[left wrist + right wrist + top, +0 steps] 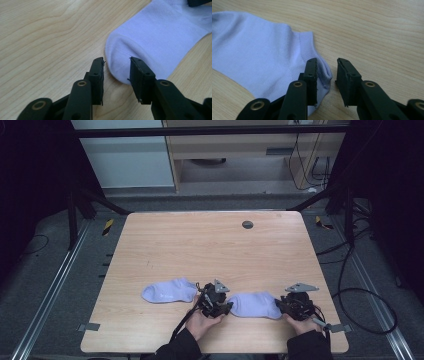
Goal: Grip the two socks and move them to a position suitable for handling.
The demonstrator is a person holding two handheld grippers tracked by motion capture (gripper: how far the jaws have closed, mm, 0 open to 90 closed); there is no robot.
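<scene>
Two pale lavender ankle socks lie flat on the wooden table (200, 245). One sock (168, 291) rests alone at the front left. The other sock (255, 305) lies between my two grippers. My left gripper (226, 307) is at its toe end: in the left gripper view the rounded toe (120, 57) sits between the jaws of that gripper (117, 61), which stand apart, low on the wood. My right gripper (281, 306) is at the cuff end. There the ribbed cuff edge (324, 71) lies in the gap of the open gripper (327, 62), clear of the right jaw.
A round grey plug (247, 224) sits in the table near its far edge. Both hands come in over the front edge (215, 351). Metal rails (55, 285) and cables (360, 290) run on the floor beside the table.
</scene>
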